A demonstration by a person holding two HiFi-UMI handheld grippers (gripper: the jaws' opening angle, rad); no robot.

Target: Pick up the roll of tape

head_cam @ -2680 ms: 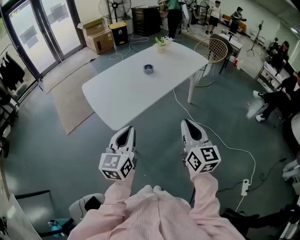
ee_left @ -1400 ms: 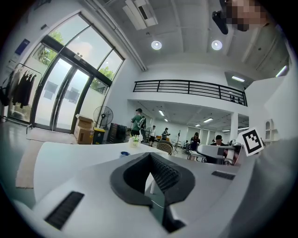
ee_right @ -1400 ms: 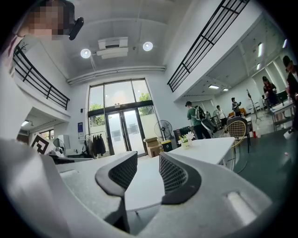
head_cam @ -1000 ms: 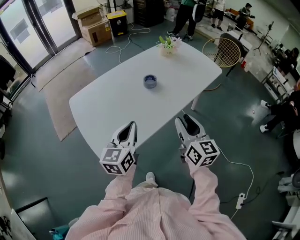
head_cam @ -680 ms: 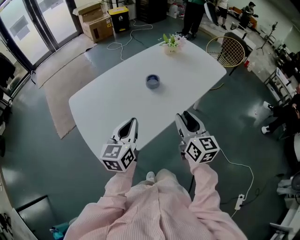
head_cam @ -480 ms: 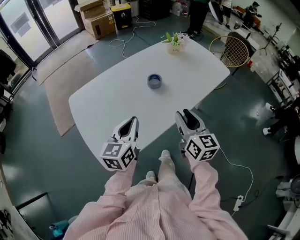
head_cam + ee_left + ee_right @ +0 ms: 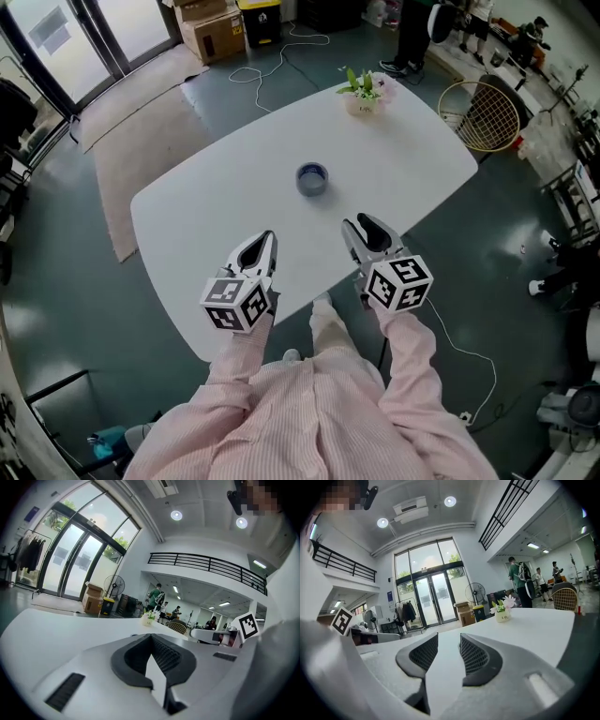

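L gripper [image 7: 266, 238]: jaws shut tip to tip, nothing held. R gripper [image 7: 355, 225]: jaws parted, empty. Both are now held over near edge of table [image 7: 178, 225]; approx. 1 s ago they were short of it. Roll of tape [image 7: 312, 178]: lies flat at mid-table, ahead of both grippers, gap reduced. Potted flowers [image 7: 362, 94]: at far end. Approach judged under way, tape not grasped

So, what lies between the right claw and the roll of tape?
Nothing: in the head view, only bare white table separates the right claw from the roll of tape.
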